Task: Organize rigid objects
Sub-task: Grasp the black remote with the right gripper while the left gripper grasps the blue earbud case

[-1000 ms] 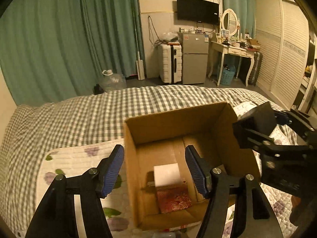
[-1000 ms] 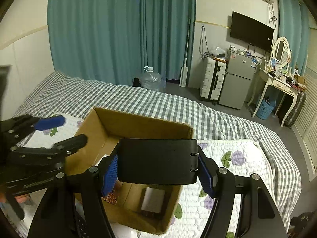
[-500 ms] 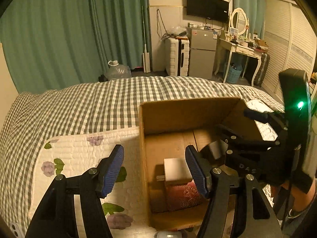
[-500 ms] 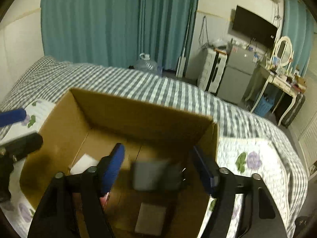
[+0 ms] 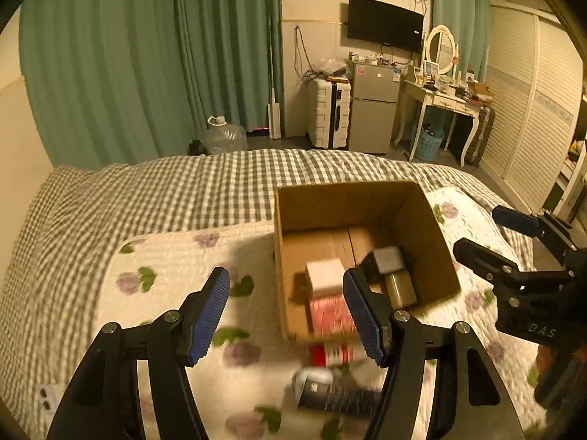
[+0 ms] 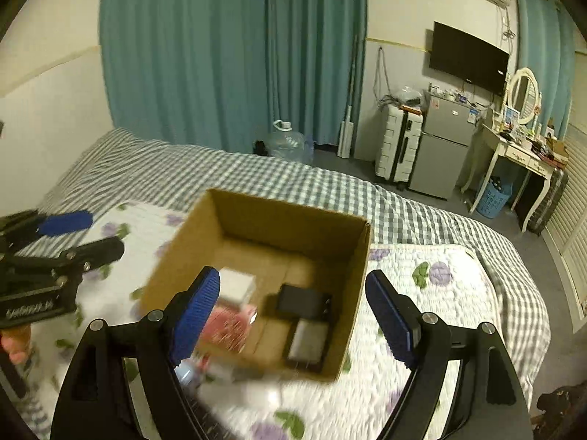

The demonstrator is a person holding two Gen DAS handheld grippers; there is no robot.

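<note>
The left gripper (image 5: 286, 311) points forward and downward, its blue-padded jaws standing apart with nothing pressed between them. The right gripper (image 6: 293, 311) points forward and downward at a similar tilt; its jaws are opening and hold nothing. Each gripper appears at the edge of the other's view. A hand (image 6: 14, 343) shows partly beneath the left gripper.
</note>
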